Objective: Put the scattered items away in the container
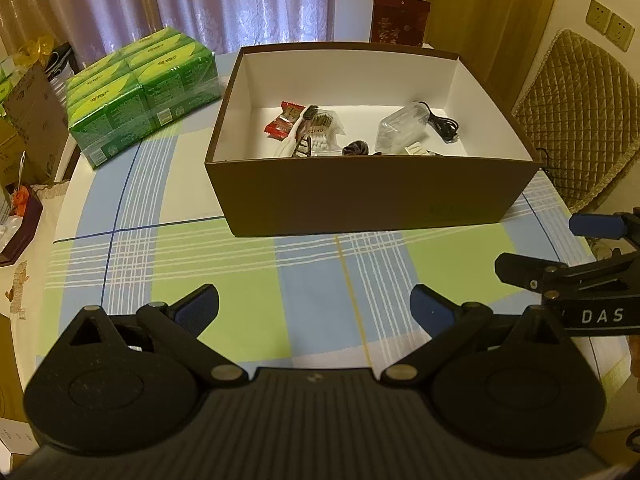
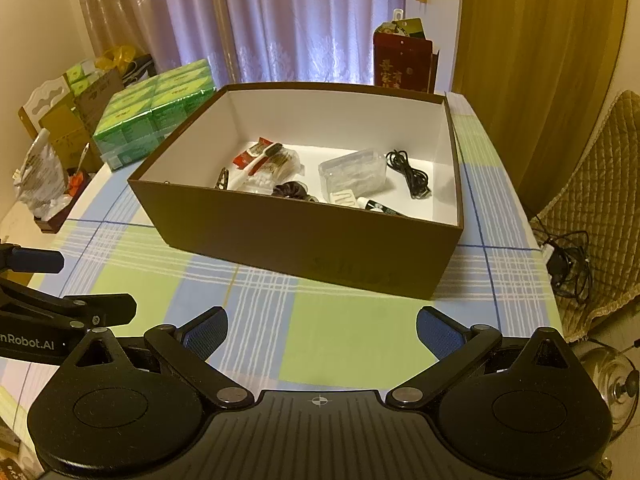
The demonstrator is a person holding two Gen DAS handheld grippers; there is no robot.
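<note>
Small items lie inside box (image 2: 304,248): light, some slippery; cable (image 2: 410,174) limp, pinch mid-coil. Left gripper (image 1: 315,308) and right gripper (image 2: 322,330) fingers spread, empty.

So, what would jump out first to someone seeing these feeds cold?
The big brown box mid-table, its white inside holding small clutter: a red packet, a clear plastic case and a black cable. Behind its left corner sits a green shrink-wrapped pack. Both claws, left and right, are open and empty.
</note>
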